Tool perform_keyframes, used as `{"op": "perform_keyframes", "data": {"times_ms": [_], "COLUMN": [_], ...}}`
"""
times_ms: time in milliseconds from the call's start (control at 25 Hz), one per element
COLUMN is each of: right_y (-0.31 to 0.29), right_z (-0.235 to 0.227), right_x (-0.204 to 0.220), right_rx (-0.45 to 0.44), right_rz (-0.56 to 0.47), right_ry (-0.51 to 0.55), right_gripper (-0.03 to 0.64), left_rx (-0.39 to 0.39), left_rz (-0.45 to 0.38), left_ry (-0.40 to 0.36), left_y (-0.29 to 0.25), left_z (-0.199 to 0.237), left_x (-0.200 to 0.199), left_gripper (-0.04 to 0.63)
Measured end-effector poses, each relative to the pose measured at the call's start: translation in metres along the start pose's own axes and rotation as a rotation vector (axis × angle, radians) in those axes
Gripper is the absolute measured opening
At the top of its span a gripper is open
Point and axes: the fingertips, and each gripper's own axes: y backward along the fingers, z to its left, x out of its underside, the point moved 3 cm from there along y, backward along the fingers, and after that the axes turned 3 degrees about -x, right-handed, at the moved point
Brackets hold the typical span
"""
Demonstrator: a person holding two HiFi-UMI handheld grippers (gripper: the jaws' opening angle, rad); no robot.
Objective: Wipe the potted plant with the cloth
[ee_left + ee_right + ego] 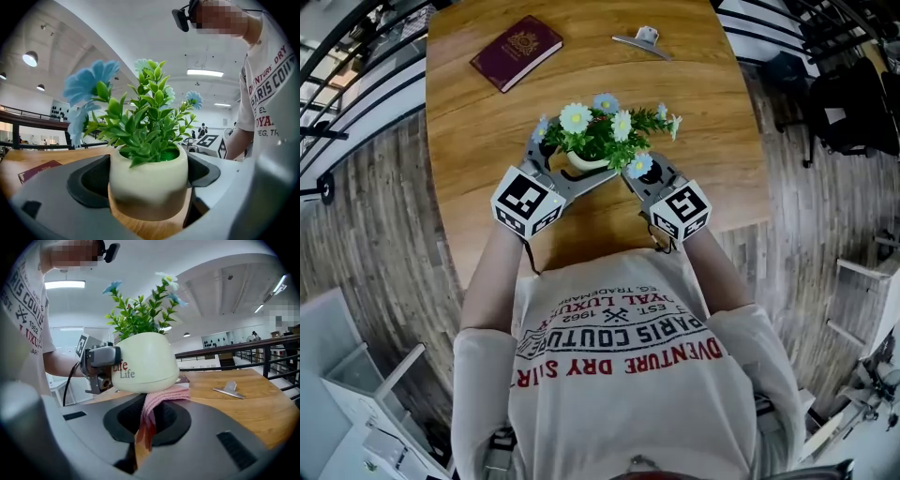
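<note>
Pink cloth pinched in right gripper — left gripper clamps upright potted plant.

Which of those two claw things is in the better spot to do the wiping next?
The right gripper, I'd judge. Its jaws pinch the pink cloth, which touches the white pot low down. The left gripper is clamped around that pot, so it looks busy holding it.
</note>
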Motion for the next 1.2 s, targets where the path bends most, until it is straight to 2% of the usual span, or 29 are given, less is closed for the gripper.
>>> {"op": "perform_keyframes", "data": {"times_ms": [440,840,1200], "right_y": [0.017,0.028,0.043], "right_z": [-0.034,-0.067,-0.108], "right_x": [0.022,0.058,0.087], "right_rx": [0.097,0.211,0.318], "right_rz": [0.081,0.195,0.219], "right_ry": [-0.028,-0.058,-0.049], "right_gripper": [0.035,0.035,0.035], "left_rx": [-0.012,0.004,0.019], "left_rz": [0.015,0.115,0.160], "left_ry": [-0.035,-0.008,-0.016], "left_y": [0.000,-0.011,-0.022], "left_z": [0.000,-0.003,-0.008], "left_x": [0.027,0.098,0.150], "left_gripper": [0.497,0.497,0.497]}}
